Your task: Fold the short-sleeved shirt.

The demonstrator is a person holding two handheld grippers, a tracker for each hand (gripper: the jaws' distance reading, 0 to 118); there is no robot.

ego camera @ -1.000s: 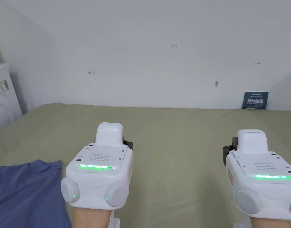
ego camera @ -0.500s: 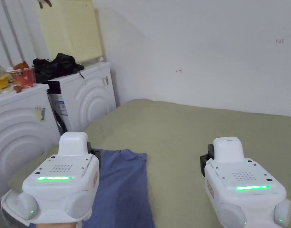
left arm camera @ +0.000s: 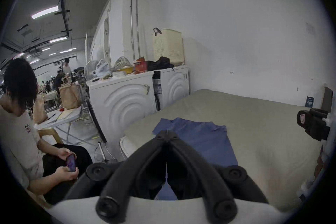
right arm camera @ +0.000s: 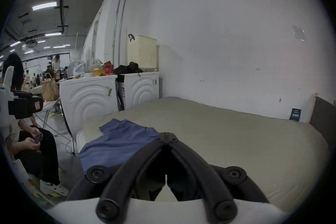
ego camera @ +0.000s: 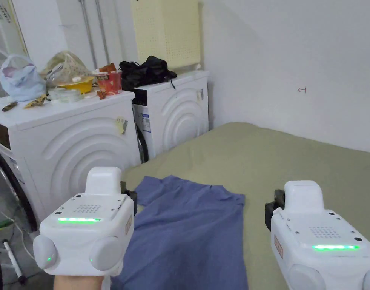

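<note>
Blue shirt, one; two grippers, fingers together, empty.

The bed carries an olive-green cover, smooth and flat, and stands against a white wall with its left side just beside two white washing machines. One item lies directly on it: a blue short-sleeved shirt, spread near the bed's left edge, slightly rumpled along its far end. The rest of the cover to the right of the shirt is bare.
</note>
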